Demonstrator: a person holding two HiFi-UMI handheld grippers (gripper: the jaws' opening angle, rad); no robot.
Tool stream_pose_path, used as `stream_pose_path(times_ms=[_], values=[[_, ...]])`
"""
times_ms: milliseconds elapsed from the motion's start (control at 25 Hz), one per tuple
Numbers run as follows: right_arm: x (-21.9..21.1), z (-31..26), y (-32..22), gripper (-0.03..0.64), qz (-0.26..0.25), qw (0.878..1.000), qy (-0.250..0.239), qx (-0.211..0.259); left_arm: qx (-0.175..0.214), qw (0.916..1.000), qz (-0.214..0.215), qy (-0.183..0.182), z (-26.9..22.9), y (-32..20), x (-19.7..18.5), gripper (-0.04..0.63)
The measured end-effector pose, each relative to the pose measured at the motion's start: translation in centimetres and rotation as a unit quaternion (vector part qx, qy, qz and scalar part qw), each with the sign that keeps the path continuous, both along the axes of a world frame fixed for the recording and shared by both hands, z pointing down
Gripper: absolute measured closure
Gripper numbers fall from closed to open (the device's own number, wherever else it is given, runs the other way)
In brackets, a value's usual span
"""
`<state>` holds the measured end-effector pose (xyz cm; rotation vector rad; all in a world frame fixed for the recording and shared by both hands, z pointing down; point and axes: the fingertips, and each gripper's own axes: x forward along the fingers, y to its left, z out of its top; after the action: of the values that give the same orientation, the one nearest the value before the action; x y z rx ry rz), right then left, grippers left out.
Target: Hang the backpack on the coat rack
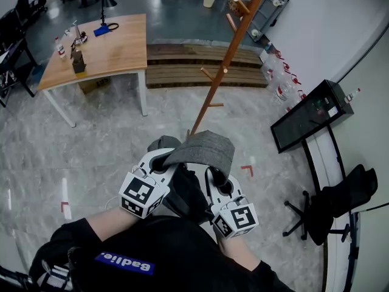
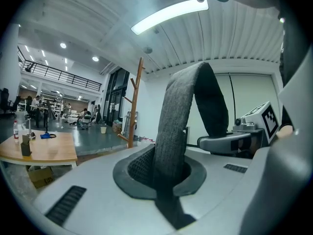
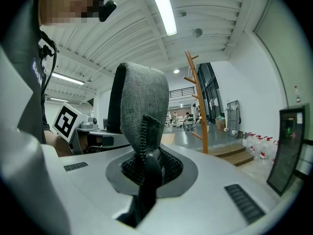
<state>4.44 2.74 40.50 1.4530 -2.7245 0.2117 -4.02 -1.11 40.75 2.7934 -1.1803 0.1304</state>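
Straight ahead, the wooden coat rack (image 1: 228, 59) rises from the marble floor; it also shows in the left gripper view as the coat rack (image 2: 133, 106) and in the right gripper view as the coat rack (image 3: 198, 102). The black backpack (image 1: 185, 193) hangs close to my body between both grippers. Its grey padded strap (image 1: 206, 151) arches from one gripper to the other. My left gripper (image 1: 165, 161) is shut on one end of the strap (image 2: 183, 111). My right gripper (image 1: 214, 174) is shut on the other end of the strap (image 3: 142, 102), by a zipper seam. Both grippers point roughly level, short of the rack.
A wooden table (image 1: 106, 44) with small items stands at the left. A low wooden platform (image 1: 182, 66) lies behind the rack's base. To the right are water bottles (image 1: 282, 78), a black screen on a stand (image 1: 310, 114) and an office chair (image 1: 340, 199) draped in black.
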Motion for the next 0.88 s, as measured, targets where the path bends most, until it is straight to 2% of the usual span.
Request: stream_pose_path(times_ms=[520, 880], values=[[-0.4, -0.7, -1.7, 0.597, 0.080, 0.997, -0.002, 0.014, 0.008, 0.9991, 0.040, 0.008, -0.6, -2.2, -1.8, 0.561], [-0.1, -1.5, -5.4, 0.598, 0.081, 0.996, 0.001, 0.029, 0.021, 0.9991, 0.036, 0.008, -1.7, -6.2, -1.6, 0.561]])
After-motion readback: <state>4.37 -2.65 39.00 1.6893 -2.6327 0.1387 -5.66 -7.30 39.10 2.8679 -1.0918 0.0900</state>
